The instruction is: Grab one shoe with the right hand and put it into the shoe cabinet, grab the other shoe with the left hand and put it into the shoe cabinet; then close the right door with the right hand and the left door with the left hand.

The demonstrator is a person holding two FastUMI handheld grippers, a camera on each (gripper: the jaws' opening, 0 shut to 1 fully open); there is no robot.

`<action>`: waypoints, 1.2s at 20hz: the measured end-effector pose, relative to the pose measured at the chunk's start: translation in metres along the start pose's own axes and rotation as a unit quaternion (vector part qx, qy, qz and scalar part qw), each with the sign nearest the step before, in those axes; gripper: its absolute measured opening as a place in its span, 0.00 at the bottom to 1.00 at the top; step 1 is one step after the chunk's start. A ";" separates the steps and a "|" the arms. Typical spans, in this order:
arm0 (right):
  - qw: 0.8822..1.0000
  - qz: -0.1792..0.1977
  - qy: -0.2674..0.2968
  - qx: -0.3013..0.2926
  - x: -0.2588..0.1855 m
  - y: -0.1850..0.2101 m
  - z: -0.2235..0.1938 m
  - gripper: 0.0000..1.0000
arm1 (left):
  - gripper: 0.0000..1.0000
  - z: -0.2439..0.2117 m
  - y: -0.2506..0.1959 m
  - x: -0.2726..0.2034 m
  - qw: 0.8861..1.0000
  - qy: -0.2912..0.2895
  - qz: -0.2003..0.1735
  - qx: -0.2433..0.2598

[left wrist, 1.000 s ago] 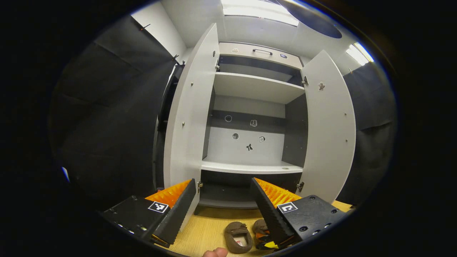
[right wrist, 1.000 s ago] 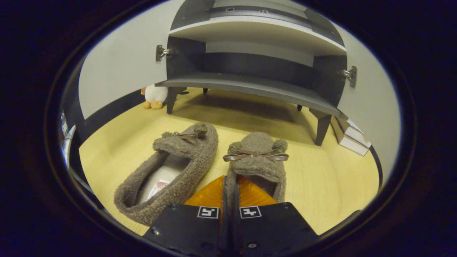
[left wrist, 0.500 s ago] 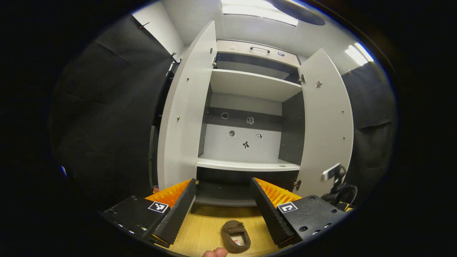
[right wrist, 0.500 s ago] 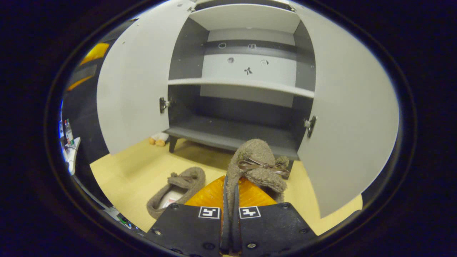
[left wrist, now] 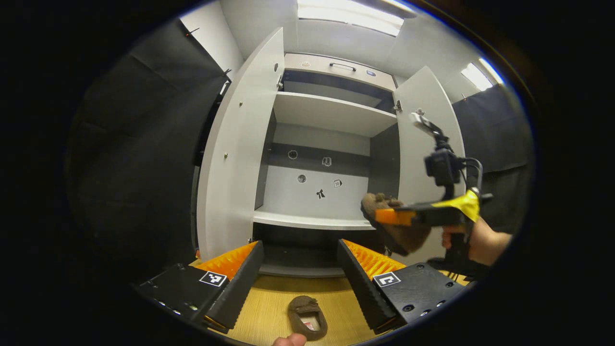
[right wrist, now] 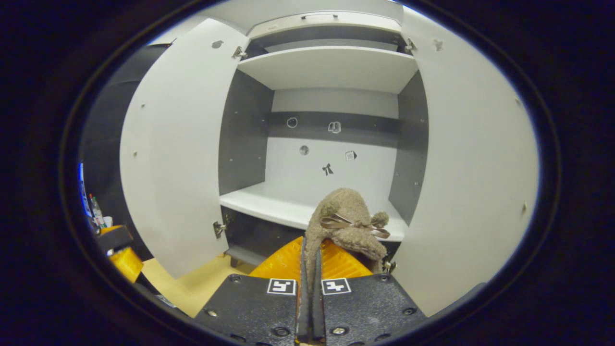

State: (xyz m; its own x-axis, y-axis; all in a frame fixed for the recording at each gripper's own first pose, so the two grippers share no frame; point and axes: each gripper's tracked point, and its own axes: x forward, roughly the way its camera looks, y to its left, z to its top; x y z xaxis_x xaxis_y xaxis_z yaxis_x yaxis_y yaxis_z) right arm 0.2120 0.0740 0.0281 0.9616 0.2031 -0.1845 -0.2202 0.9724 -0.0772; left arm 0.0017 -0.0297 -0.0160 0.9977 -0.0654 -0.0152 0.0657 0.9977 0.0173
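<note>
The right tongs are pinched tight on the heel edge of one fuzzy slipper, which stands up from them at 12 o'clock with its bow on top, level with the cabinet's middle shelf. In the left gripper view the same slipper hangs in the air at about 3 o'clock, in front of the right door, with a hand on the grip behind it.

The left tongs gape wide and hold nothing. The other slipper lies on the wooden floor at 6 o'clock, between their fingers and below them.

Risks, as I judge them: the hold is only on a thin soft rim, so the slipper may droop or slide out before it reaches the shelf. Its toe could catch the shelf's front lip if it goes in low. The right door stands just beside the path, and a bump could swing it.

Count: two slippers, one held and one on the floor; two doors, the left door and the right, both open; one cabinet; two tongs.
</note>
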 end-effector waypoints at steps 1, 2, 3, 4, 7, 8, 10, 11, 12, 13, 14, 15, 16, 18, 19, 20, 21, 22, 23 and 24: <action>1.000 -0.005 0.001 -0.014 0.020 -0.006 0.013 0.06 | 0.95 0.001 0.000 -0.002 1.000 0.000 0.000 0.000; 1.000 -0.010 0.004 -0.026 0.043 -0.011 0.023 0.06 | 0.94 0.002 0.000 -0.002 1.000 -0.002 0.001 0.002; 0.999 -0.017 0.016 -0.031 0.067 -0.018 0.023 0.06 | 0.94 0.004 0.002 -0.003 1.000 -0.004 0.004 0.003; 0.999 -0.027 0.029 -0.028 0.089 -0.024 0.023 0.06 | 0.94 0.006 0.005 -0.003 1.000 -0.007 0.009 0.005; 0.996 -0.048 0.068 -0.019 0.142 -0.033 0.018 0.05 | 0.94 0.010 0.016 -0.005 1.000 -0.013 0.024 0.002; 0.995 -0.055 0.080 -0.024 0.154 -0.035 0.017 0.06 | 0.94 0.010 0.021 -0.006 1.000 -0.013 0.028 0.001; 0.992 -0.063 0.103 -0.036 0.168 -0.032 0.011 0.06 | 0.94 0.013 0.027 -0.007 0.999 -0.013 0.038 0.001; 0.992 -0.061 0.110 -0.032 0.172 -0.031 0.008 0.06 | 0.94 0.012 0.030 -0.008 0.999 -0.013 0.043 0.000; 0.991 -0.058 0.114 -0.025 0.176 -0.030 0.005 0.06 | 0.94 0.013 0.032 -0.008 0.999 -0.014 0.046 -0.001; 0.991 -0.052 0.120 -0.015 0.180 -0.028 -0.001 0.07 | 0.94 0.013 0.033 -0.010 0.999 -0.014 0.047 -0.002; 0.991 -0.045 0.128 -0.006 0.181 -0.023 -0.005 0.07 | 0.94 0.013 0.033 -0.009 0.999 -0.013 0.047 -0.004; 0.991 -0.054 0.124 -0.010 0.183 -0.024 -0.002 0.07 | 0.94 0.011 0.033 -0.009 0.999 -0.012 0.047 -0.005; 0.990 -0.060 0.123 -0.011 0.184 -0.025 -0.002 0.07 | 0.94 0.011 0.032 -0.008 0.999 -0.011 0.046 -0.005; 0.990 -0.066 0.125 -0.009 0.185 -0.026 -0.002 0.08 | 0.94 0.012 0.031 -0.008 0.999 -0.013 0.043 -0.006; 0.990 -0.062 0.130 -0.010 0.186 -0.024 -0.004 0.14 | 0.94 0.012 0.030 -0.009 0.999 -0.013 0.041 -0.005; 0.989 -0.061 0.133 -0.011 0.185 -0.024 -0.003 0.20 | 0.94 0.012 0.029 -0.009 0.999 -0.013 0.041 -0.004; 0.988 -0.064 0.139 -0.013 0.185 -0.024 -0.004 0.23 | 0.94 0.012 0.028 -0.009 0.999 -0.013 0.040 -0.003; 0.988 -0.064 0.140 -0.016 0.183 -0.025 -0.003 0.27 | 0.94 0.012 0.028 -0.009 0.999 -0.014 0.040 -0.004; 0.988 -0.068 0.140 -0.021 0.181 -0.025 0.000 0.50 | 0.94 0.013 0.028 -0.009 0.999 -0.015 0.039 -0.005; 0.988 -0.070 0.138 -0.025 0.178 -0.026 0.003 0.52 | 0.94 0.014 0.028 -0.009 0.999 -0.017 0.039 -0.007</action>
State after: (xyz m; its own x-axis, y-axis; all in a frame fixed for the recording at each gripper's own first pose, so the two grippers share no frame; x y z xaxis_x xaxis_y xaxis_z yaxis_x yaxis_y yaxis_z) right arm 0.3890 0.0847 -0.0001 0.9035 0.0212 -0.4281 -0.1027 0.9804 -0.1682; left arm -0.0057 -0.0015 -0.0017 0.9997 0.0122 0.0194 -0.0122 0.9999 0.0024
